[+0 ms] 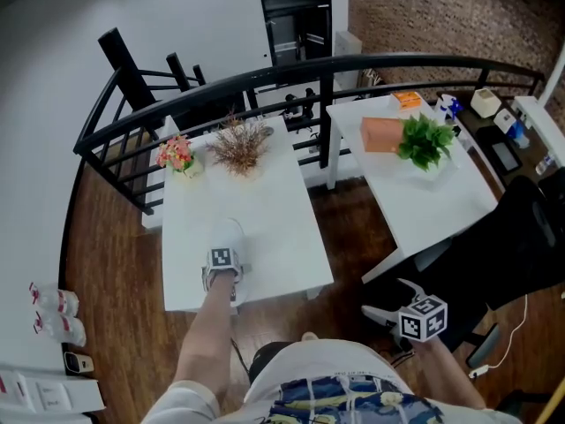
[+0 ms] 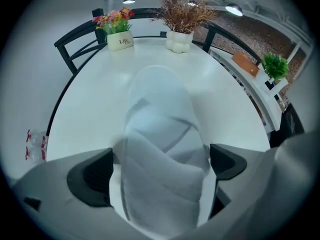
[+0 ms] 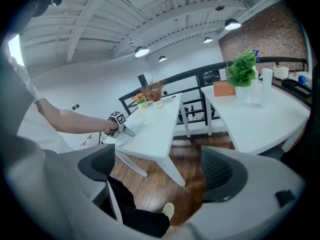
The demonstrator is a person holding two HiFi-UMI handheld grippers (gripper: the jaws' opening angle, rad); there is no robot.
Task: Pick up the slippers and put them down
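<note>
Likely a loft-style office or studio: two white tables (image 1: 265, 210) on a dark wood floor (image 1: 115, 263), a black railing (image 1: 265, 76) beyond their far edges, a brick wall (image 1: 424, 16), pendant lamps (image 3: 142, 51) under exposed beams (image 3: 90, 19), a black office chair (image 1: 512, 246).

Head view high above, facing steeply down on the near table (image 1: 265, 201), left gripper view close over the slipper (image 2: 160, 134), facing the pink-flower pot (image 2: 120, 40) at the far end, right gripper view low, off to the right, facing roughly level, sharing that table and the left gripper (image 3: 126, 130)
</note>
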